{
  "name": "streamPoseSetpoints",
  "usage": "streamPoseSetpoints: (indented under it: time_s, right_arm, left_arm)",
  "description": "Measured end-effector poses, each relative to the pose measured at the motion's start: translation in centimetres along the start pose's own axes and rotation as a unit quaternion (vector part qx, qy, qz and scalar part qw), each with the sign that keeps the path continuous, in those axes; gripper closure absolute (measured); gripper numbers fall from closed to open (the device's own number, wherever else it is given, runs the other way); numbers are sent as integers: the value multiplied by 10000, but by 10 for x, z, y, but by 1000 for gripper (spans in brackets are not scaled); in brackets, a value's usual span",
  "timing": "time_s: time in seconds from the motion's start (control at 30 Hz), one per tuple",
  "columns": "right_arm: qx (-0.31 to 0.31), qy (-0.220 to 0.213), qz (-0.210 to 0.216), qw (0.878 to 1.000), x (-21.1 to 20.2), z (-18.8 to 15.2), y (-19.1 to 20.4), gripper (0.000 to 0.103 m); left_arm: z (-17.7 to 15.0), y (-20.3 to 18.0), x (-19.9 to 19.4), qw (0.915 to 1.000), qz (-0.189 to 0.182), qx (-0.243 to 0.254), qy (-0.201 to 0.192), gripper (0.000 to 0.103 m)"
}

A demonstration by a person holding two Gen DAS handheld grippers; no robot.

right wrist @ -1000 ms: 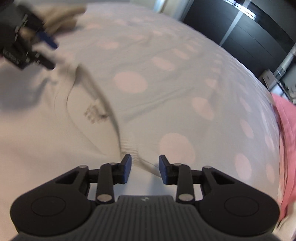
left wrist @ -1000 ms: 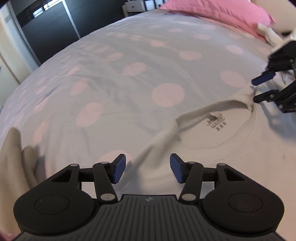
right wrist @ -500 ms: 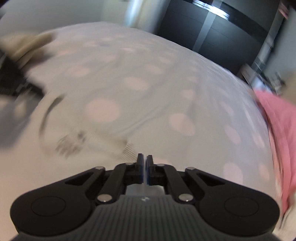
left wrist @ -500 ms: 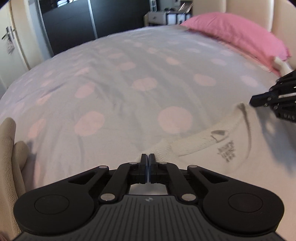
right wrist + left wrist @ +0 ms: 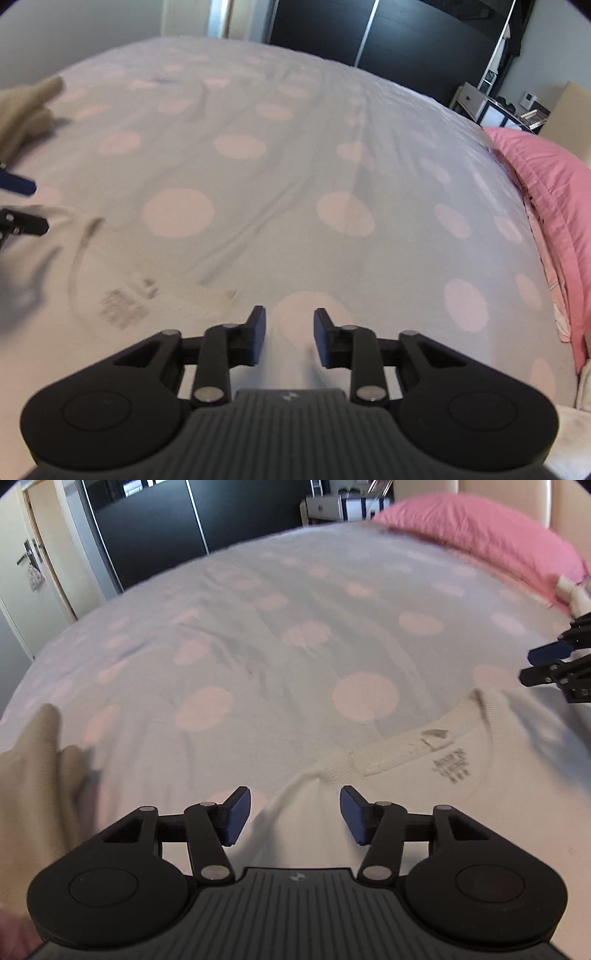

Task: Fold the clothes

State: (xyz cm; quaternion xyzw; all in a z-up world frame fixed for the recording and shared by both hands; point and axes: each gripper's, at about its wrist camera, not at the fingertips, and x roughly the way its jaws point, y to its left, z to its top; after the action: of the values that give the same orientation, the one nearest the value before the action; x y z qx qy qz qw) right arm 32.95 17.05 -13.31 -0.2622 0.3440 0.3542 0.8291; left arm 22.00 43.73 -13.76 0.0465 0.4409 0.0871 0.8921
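Across the wide bed, a pale grey bedspread with large pink dots [image 5: 258, 635] fills most of both views. On it lies a white knit sweater with a ribbed round collar [image 5: 498, 812], collar toward 12 o'clock, a printed label just inside the neckline.

From the left wrist view, the left gripper [image 5: 295, 818] hovers at 6 o'clock with its 2 blue-padded jaws spread wide, holding nothing; the sweater's shoulder edge lies between and below them. At 3 o'clock the right gripper [image 5: 550, 664] reaches in, jaws parted, just beyond the far end of the collar.

From the right wrist view, its own jaws are released too, over bare bedspread, with the collar off at 9 o'clock.

A crumpled beige garment [image 5: 33, 794] sits at 9 o'clock of the left view, close beside the left gripper. A pink pillow [image 5: 546, 192] lines the bed's edge at 3 o'clock of the right view. Dark glossy wardrobe doors [image 5: 388, 33] stand at 12 o'clock, and a white shelf unit [image 5: 480, 103] at 1 o'clock.
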Motion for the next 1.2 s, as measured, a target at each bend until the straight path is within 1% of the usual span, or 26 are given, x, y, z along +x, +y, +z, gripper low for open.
streamPoseSetpoints:
  time_s: [0.1, 0.2, 0.33, 0.4, 0.43, 0.47, 0.53, 0.6, 0.7, 0.8, 0.83, 0.9, 0.93, 0.97, 1.0, 1.07, 1.2]
  right_arm:
    - [-17, 129, 52, 9999, -43, -21, -3, 71]
    - [64, 336, 27, 9994, -87, -54, -2, 70]
    - [163, 708, -13, 9974, -142, -109, 7, 56]
    - [186, 881, -81, 9959, -169, -139, 14, 51]
    - [201, 948, -113, 9952, -182, -154, 18, 47]
    - [210, 985, -119, 9948, -194, -168, 22, 44]
    - [257, 1069, -110, 9939, -214, -195, 31, 44]
    - [372, 1175, -140, 9923, -230, -220, 39, 44]
    - [567, 1304, -104, 9898, -250, -251, 49, 44]
    - [683, 1450, -87, 9870, -261, -272, 58, 44]
    - [709, 1515, -113, 9859, -263, -278, 61, 44]
    - [760, 1653, -221, 9831, -265, -290, 64, 49]
    - [817, 1707, -274, 9816, -266, -295, 63, 64]
    - [897, 1751, -319, 9799, -268, -299, 61, 87]
    - [1037, 1764, -344, 9782, -271, -302, 56, 94]
    - [1286, 1703, -415, 9761, -283, -301, 45, 98]
    - [1460, 1425, -762, 9760, -316, -280, 21, 100]
  left_arm:
    - [-16, 5, -33, 9995, -63, -202, 244, 51]
    - [-39, 2, -68, 9980, -186, -356, 484, 51]
    - [-74, -20, -117, 9955, -269, -309, 849, 51]
    - [-91, -27, -140, 9944, -313, -334, 957, 51]
    - [-100, -31, -152, 9937, -335, -347, 1011, 51]
    - [-109, -32, -161, 9930, -397, -389, 1044, 51]
    - [-124, -35, -177, 9911, -488, -485, 1142, 51]
    - [-139, -38, -191, 9900, -521, -558, 1189, 51]
    - [-158, -40, -208, 9893, -581, -683, 1154, 51]
    - [-182, -36, -220, 9872, -686, -987, 1048, 51]
    - [-188, -33, -221, 9857, -708, -1089, 1072, 51]
    - [-193, -29, -217, 9821, -636, -1263, 1247, 55]
    - [-193, -27, -219, 9822, -634, -1296, 1201, 56]
    - [-192, -25, -221, 9823, -633, -1329, 1156, 56]
    - [-192, -23, -225, 9827, -622, -1380, 1069, 56]
    - [-188, -23, -230, 9823, -645, -1460, 980, 56]
    - [-181, -31, -233, 9844, -737, -1359, 844, 56]
